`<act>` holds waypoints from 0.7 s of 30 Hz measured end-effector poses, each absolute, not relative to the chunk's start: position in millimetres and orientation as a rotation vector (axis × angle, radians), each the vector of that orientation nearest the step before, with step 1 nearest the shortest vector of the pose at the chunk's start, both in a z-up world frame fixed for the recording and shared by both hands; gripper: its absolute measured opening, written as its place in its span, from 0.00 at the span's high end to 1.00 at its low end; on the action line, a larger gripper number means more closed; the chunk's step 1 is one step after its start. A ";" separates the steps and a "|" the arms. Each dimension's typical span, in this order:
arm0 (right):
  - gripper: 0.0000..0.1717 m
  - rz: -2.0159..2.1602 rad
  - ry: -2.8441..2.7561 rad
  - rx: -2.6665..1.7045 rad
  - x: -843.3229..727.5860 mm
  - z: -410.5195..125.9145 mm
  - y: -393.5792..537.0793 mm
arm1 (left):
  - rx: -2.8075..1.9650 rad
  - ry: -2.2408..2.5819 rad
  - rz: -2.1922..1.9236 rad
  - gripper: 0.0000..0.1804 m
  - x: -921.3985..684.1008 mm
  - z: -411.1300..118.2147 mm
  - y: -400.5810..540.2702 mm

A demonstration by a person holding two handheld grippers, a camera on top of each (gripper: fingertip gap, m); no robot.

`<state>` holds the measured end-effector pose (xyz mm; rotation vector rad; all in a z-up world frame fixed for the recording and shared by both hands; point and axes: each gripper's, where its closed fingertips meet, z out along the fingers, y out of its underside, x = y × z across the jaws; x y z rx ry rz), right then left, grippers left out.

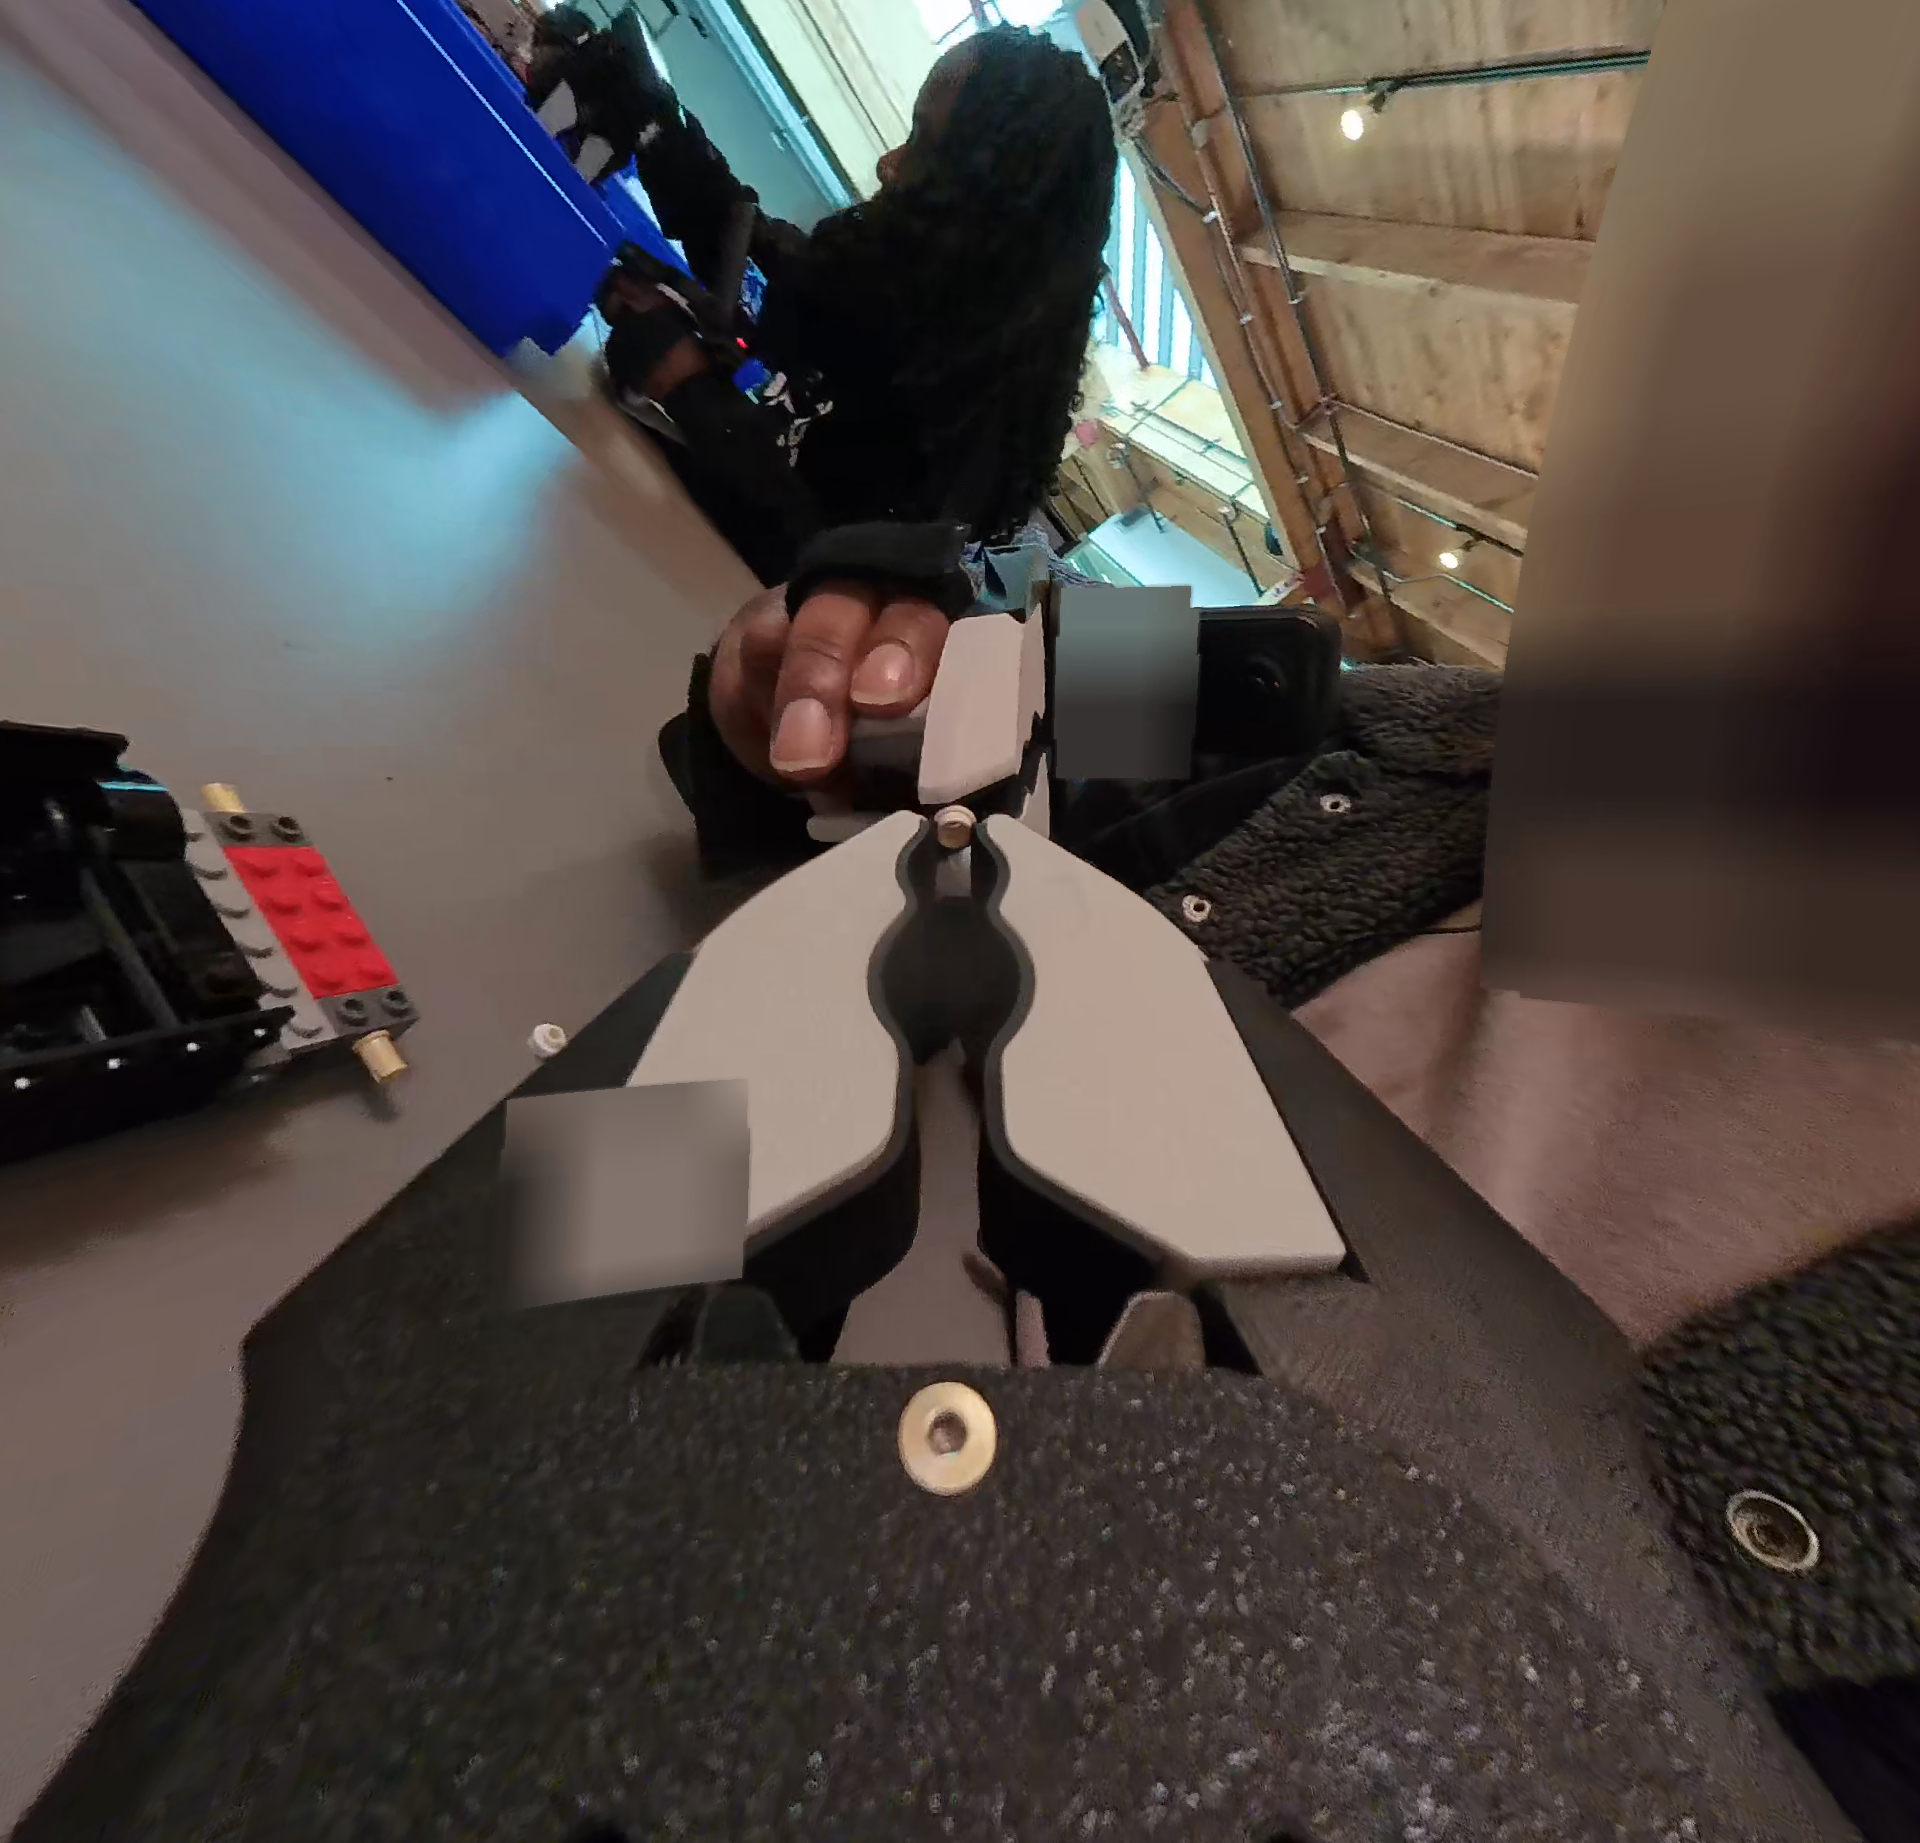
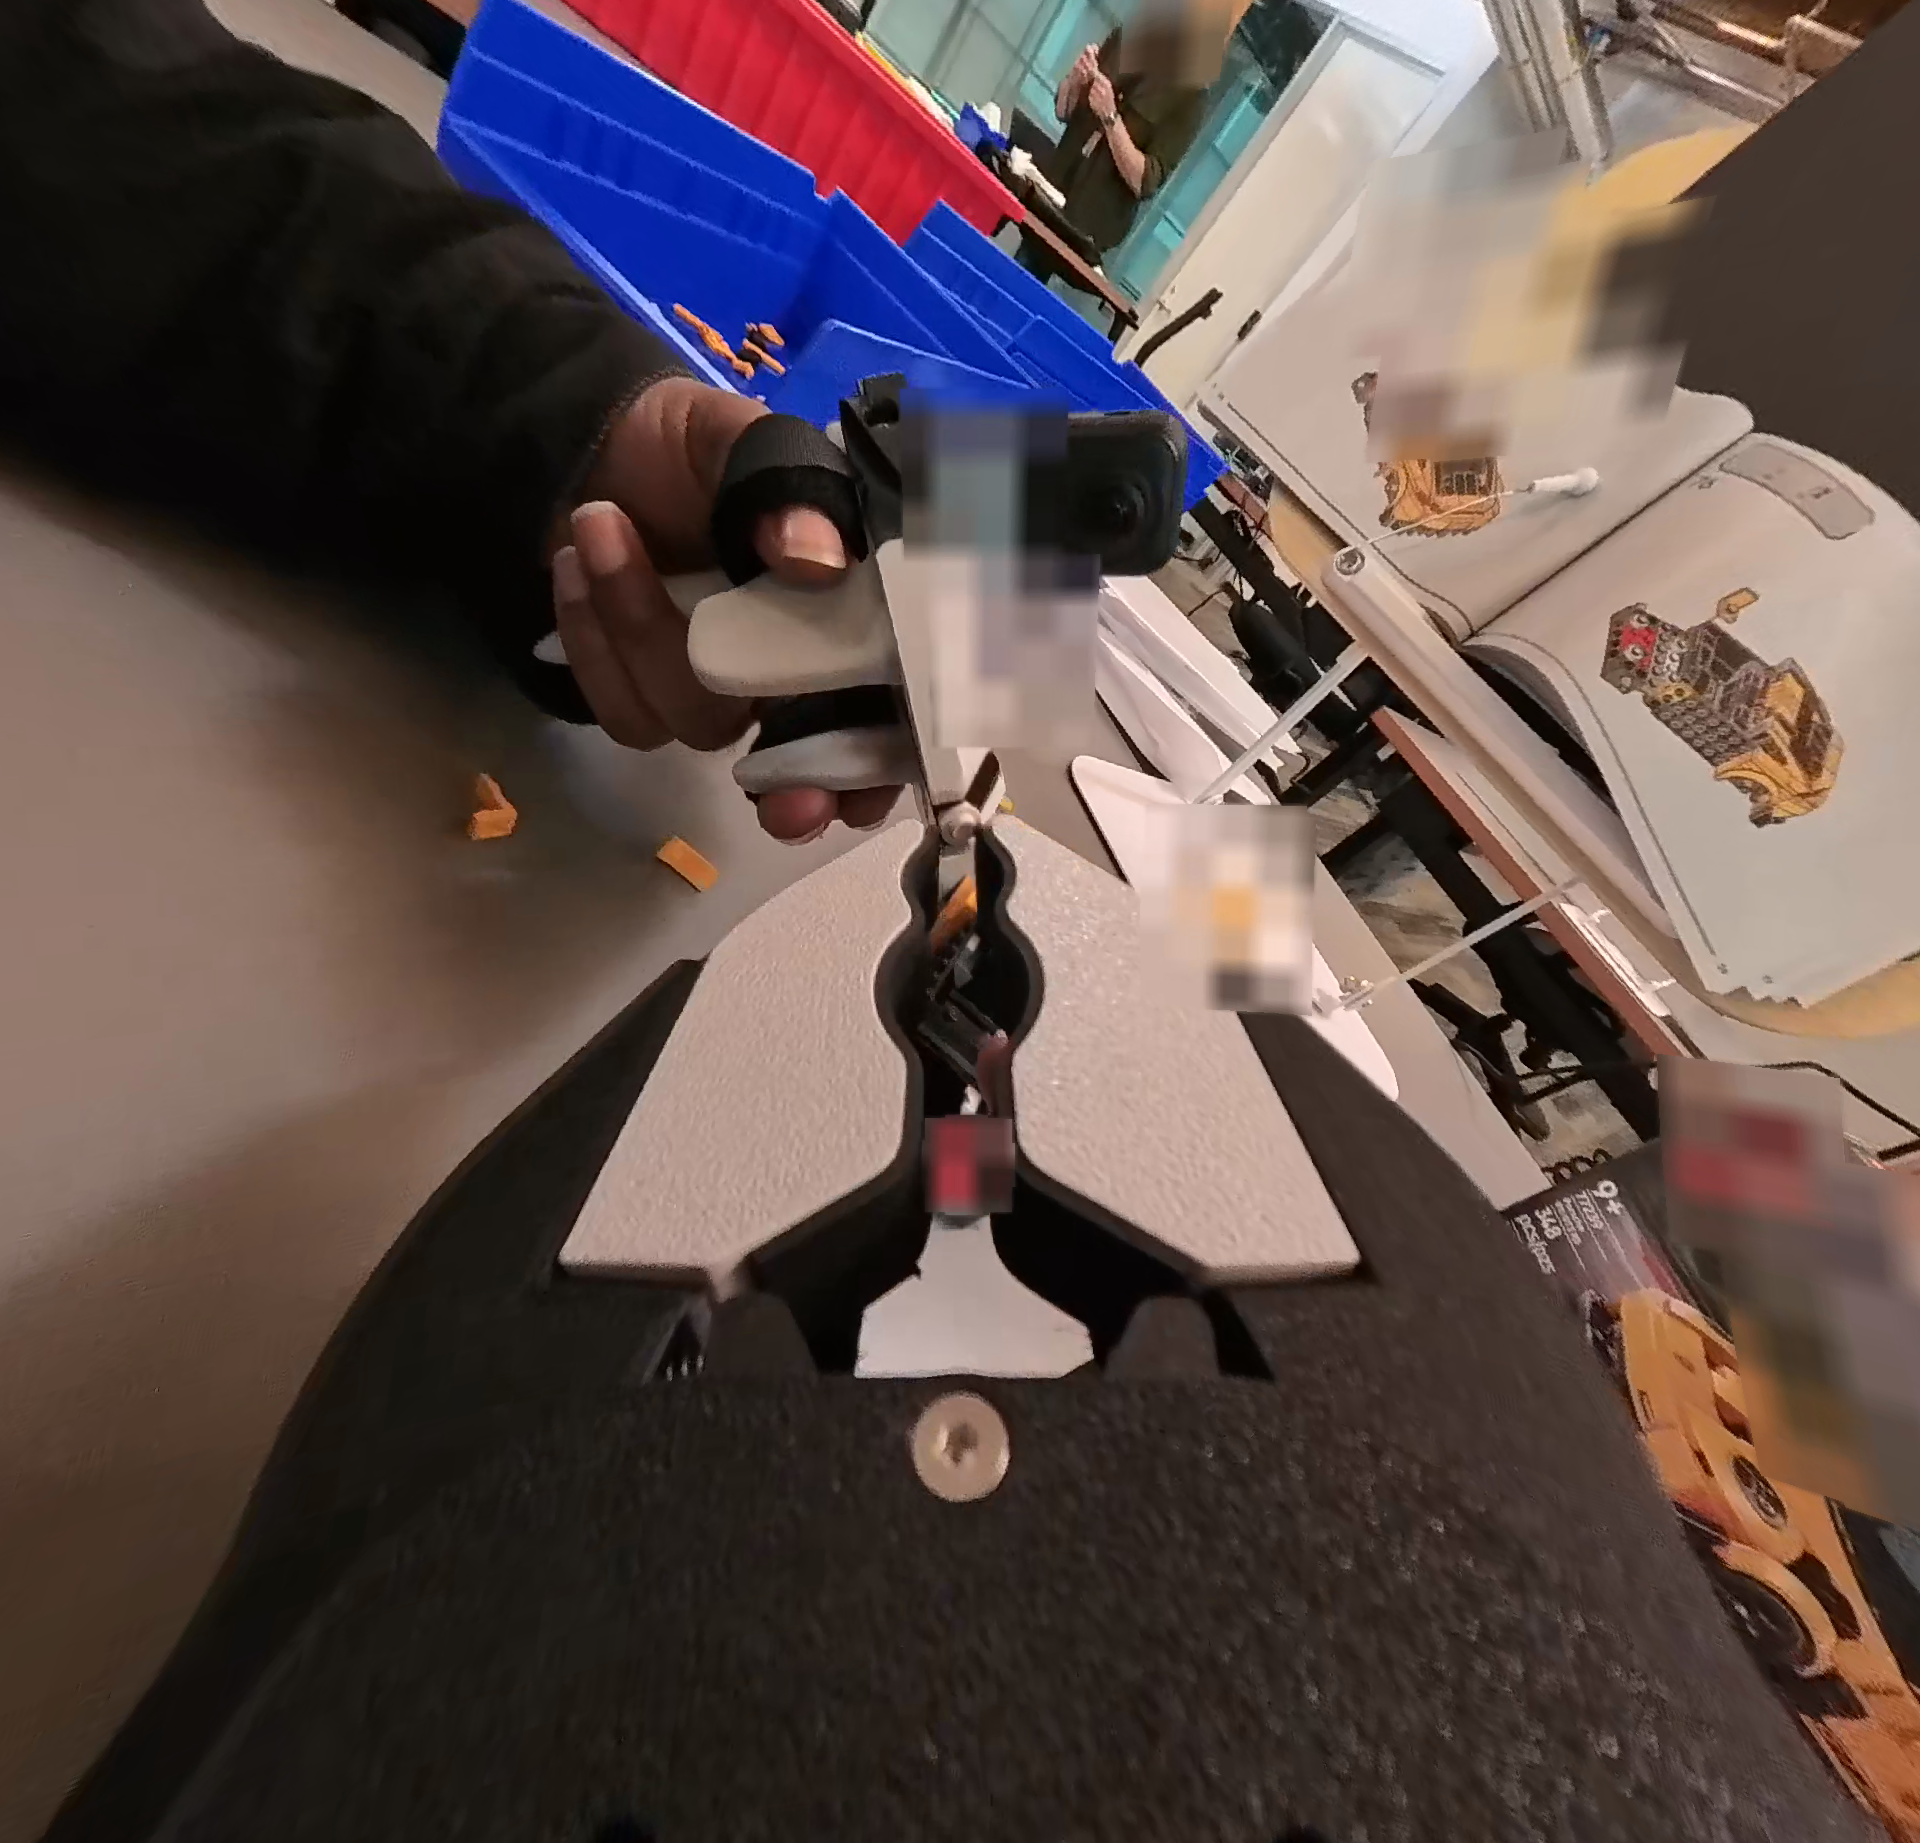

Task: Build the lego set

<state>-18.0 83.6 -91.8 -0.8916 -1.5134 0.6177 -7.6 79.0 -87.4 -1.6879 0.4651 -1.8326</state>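
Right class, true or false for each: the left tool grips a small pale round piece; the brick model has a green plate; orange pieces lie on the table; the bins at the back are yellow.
1. The left tool grips a small pale round piece at its tips. True.
2. The brick model has a green plate. False: its plate is red.
3. Orange pieces lie on the table. True.
4. The bins are yellow. False: one blue bin, one red bin.
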 end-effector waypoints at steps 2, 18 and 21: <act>0.96 0.631 -1.518 -0.884 -17.9 -91.0 81.1 | -1.676 0.483 -1.848 0.97 -7.4 -86.6 76.6; 0.96 0.794 -1.533 -0.913 -17.2 -89.1 71.0 | -1.651 0.558 -1.898 0.97 -6.0 -84.6 66.9; 0.96 0.833 -1.539 -0.928 -16.8 -89.7 69.6 | -1.654 0.568 -1.898 0.97 -5.8 -85.2 66.0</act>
